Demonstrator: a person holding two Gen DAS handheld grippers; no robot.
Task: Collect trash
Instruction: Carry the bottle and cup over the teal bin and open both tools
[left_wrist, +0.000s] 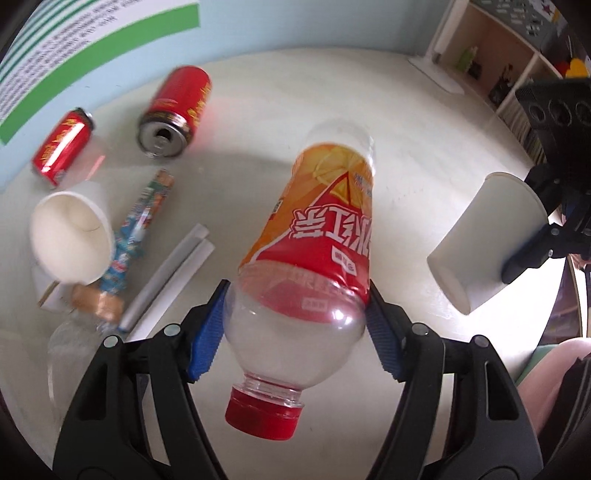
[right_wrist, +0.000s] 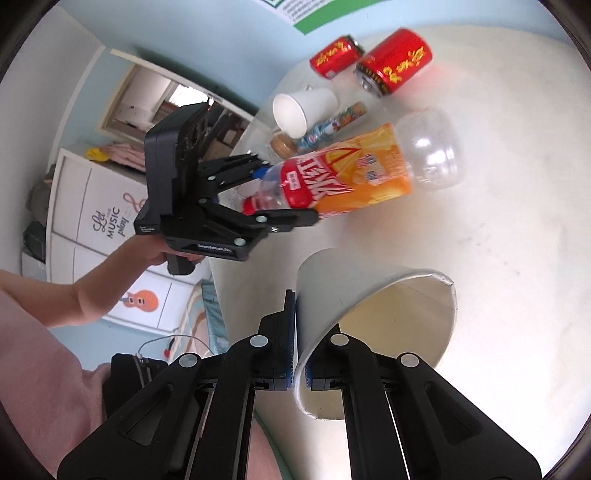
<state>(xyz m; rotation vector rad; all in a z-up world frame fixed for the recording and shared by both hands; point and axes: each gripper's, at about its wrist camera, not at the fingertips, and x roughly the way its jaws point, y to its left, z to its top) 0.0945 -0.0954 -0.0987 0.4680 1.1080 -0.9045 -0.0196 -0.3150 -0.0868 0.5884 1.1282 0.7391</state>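
White round table (left_wrist: 258, 92) by pale blue wall (right_wrist: 92, 48), left jaws pinching bottle (left_wrist: 314, 236), right jaws pinching paper cup (right_wrist: 369, 321)

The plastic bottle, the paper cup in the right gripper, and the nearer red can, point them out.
plastic bottle (left_wrist: 317, 221), left wrist view, on its orange label.
paper cup (right_wrist: 332, 291), right wrist view, on its outer wall.
red can (left_wrist: 181, 107), left wrist view, on its side.

**Clutter to the left, open tabletop to the right**

The table's (left_wrist: 258, 92) left side is crowded: two red cans (left_wrist: 175, 110), a paper cup on its side (left_wrist: 70, 240), a wrapper (left_wrist: 140, 225) and paper sticks (left_wrist: 170, 273) lie close together. The held bottle (left_wrist: 317, 236) blocks the middle. Bare surface lies between it and the gripped cup (left_wrist: 487, 236).
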